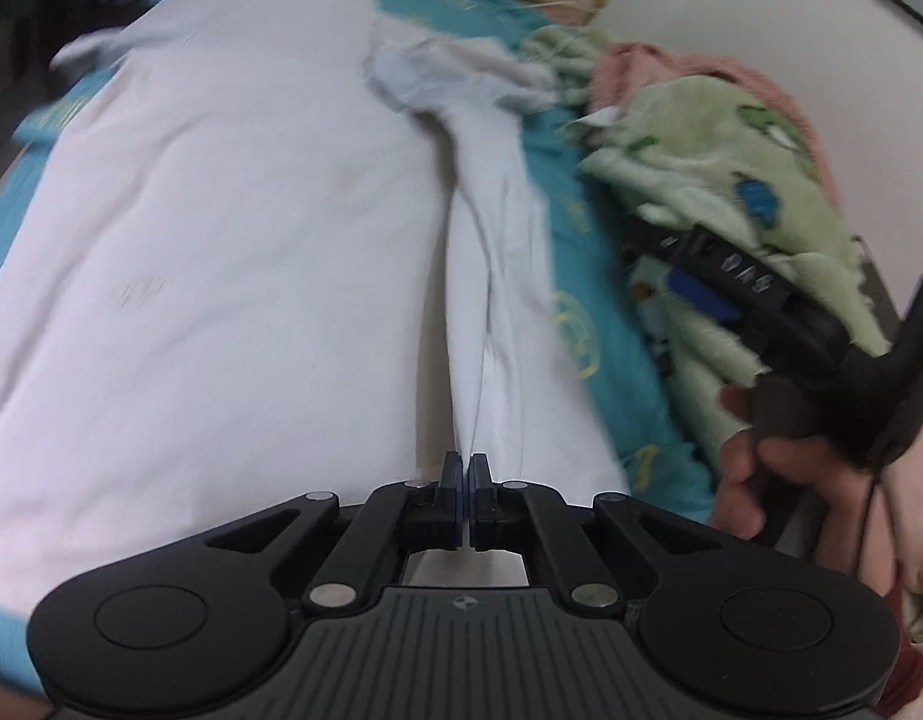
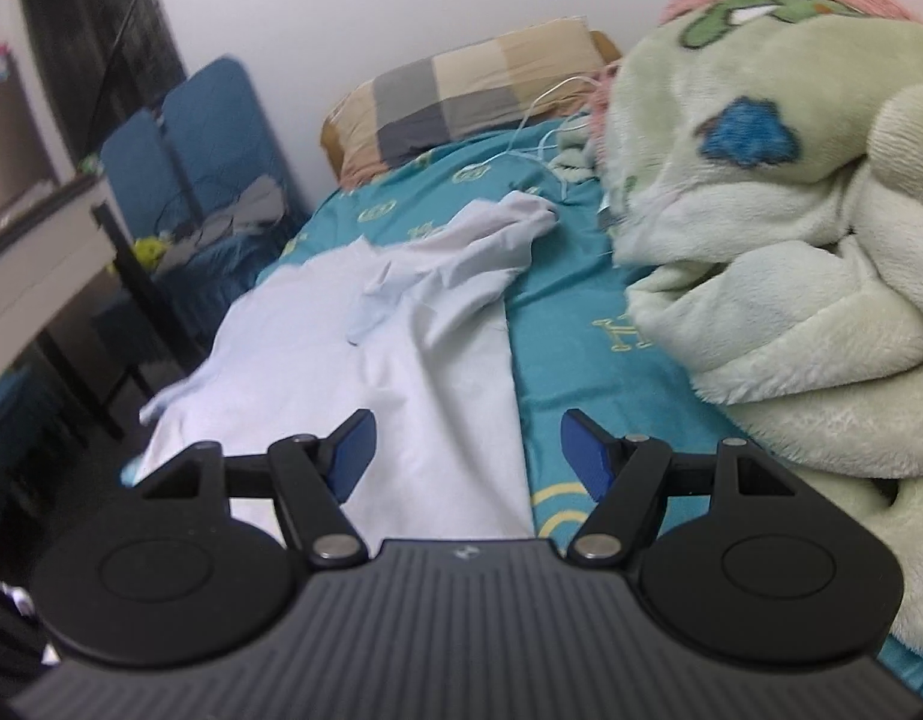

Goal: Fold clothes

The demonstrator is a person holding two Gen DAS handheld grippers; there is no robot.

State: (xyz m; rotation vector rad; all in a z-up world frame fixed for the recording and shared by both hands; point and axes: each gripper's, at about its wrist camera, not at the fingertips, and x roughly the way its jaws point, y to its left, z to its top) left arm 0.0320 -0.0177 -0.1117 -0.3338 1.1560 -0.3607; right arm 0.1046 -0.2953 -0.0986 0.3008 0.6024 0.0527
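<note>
On the teal patterned bedsheet (image 1: 587,276) in the left wrist view, the thin white cotton T-shirt (image 1: 221,228) lies spread; the left gripper (image 1: 464,471) has its jaws pinched together on a gathered ridge of that shirt's side, which stretches taut, so it looks light, limp and easily bunched.

From the right wrist view, the right gripper (image 2: 467,450) hangs with jaws apart and empty above the shirt's near edge, beside the fluffy green blanket (image 2: 791,276). That edge looks the sensible hold.

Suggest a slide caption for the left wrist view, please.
Left gripper shut on the white shirt spread over a teal bedsheet.
</note>
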